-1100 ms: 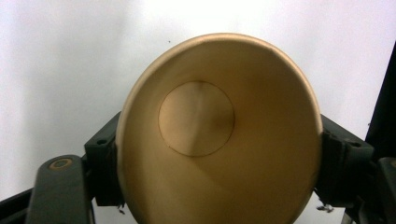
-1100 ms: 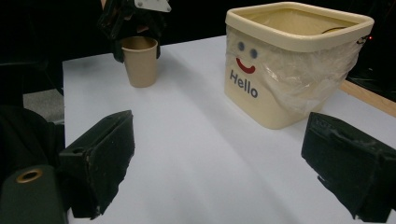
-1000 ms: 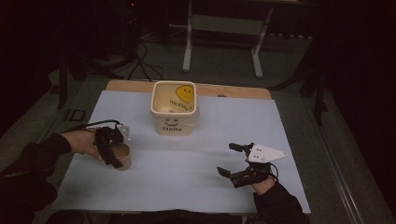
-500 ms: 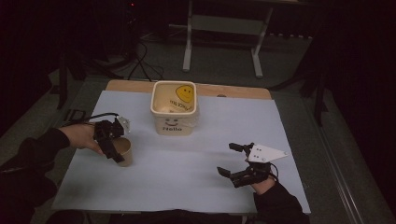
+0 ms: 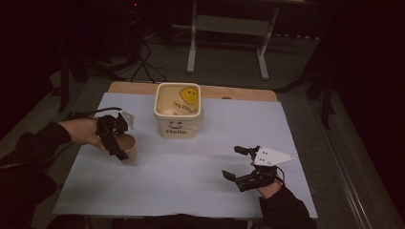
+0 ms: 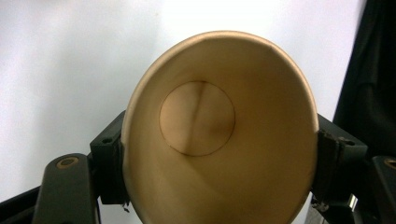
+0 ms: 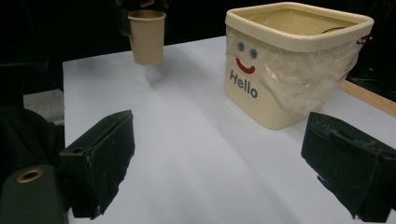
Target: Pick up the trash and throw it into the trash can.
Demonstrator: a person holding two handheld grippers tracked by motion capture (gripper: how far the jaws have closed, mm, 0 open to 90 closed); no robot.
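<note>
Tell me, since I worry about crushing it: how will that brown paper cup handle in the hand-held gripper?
The paper cup looks empty, so probably light. Its rim appears oval between the left hand-held gripper's jaws, suggesting thin walls that yield under squeeze. Tall and narrow, it would likely tip if nudged.

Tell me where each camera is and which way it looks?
High view: sits above the person's side, looking forward and down on the table; both forearms, the left gripper and right gripper show.
Left gripper view: rides the left gripper, looking into the cup between its fingers.
Right gripper view: rides the right gripper, looking across the table at the bin; its open fingers show.
All three share the cup.
</note>
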